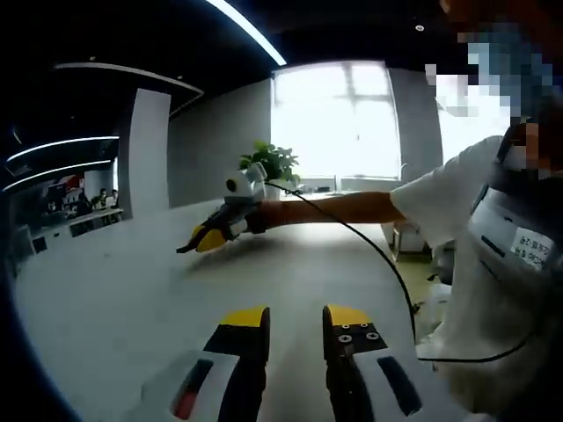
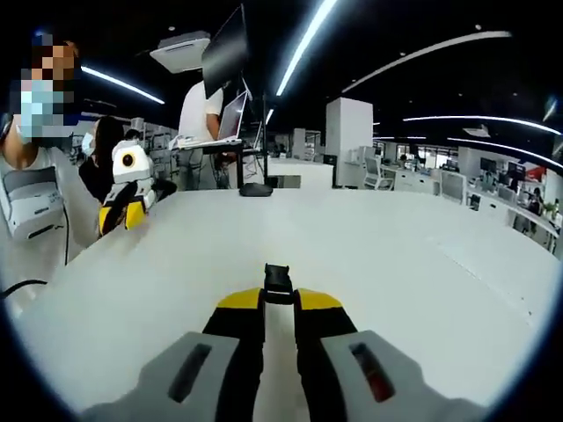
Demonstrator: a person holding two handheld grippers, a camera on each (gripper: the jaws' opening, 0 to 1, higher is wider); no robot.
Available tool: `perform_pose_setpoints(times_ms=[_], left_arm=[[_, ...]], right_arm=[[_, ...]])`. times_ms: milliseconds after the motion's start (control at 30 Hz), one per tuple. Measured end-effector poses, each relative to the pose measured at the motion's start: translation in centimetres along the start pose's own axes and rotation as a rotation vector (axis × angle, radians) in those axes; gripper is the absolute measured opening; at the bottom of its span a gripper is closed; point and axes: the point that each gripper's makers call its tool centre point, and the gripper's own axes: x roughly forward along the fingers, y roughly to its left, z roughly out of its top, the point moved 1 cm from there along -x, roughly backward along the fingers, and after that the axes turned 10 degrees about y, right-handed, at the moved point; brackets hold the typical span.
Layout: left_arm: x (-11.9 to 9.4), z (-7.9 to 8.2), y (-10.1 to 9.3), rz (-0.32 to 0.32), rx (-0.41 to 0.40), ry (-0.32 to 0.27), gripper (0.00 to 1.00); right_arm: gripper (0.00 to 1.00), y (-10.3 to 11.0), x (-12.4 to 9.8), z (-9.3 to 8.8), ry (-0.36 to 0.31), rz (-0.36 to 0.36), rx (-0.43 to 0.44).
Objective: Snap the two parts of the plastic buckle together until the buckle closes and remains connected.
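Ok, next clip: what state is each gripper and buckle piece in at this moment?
left gripper: open, nothing between its jaws, above the white table.
right gripper: shut on the black buckle part, which sticks out past its tips.
black buckle part: held, not joined to any other piece.

Open-plan office, wide white table (image 2: 422,264), bright window (image 1: 339,119) behind a potted plant (image 1: 273,163), grey walls, dark ceiling with long strip lights (image 2: 303,44), white pillar (image 2: 348,129), distant desks (image 2: 440,180).
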Motion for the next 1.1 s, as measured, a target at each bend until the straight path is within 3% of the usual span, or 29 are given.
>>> perform_pose_setpoints(times_ms=[300, 833, 1100], left_arm=[[0.1, 0.3, 0.7, 0.029, -0.024, -0.016, 0.23], [0.2, -0.2, 0.6, 0.028, -0.042, -0.018, 0.22], [0.2, -0.2, 0.5, 0.033, -0.045, -0.023, 0.22]], right_arm=[[0.10, -2.4, 1.3, -1.4, 0.081, -0.015, -0.024], [0.11, -3.6, 2.2, -1.1, 0.120, -0.028, -0.072], [0.21, -4.4, 2.2, -1.2, 0.131, -0.045, -0.060]])
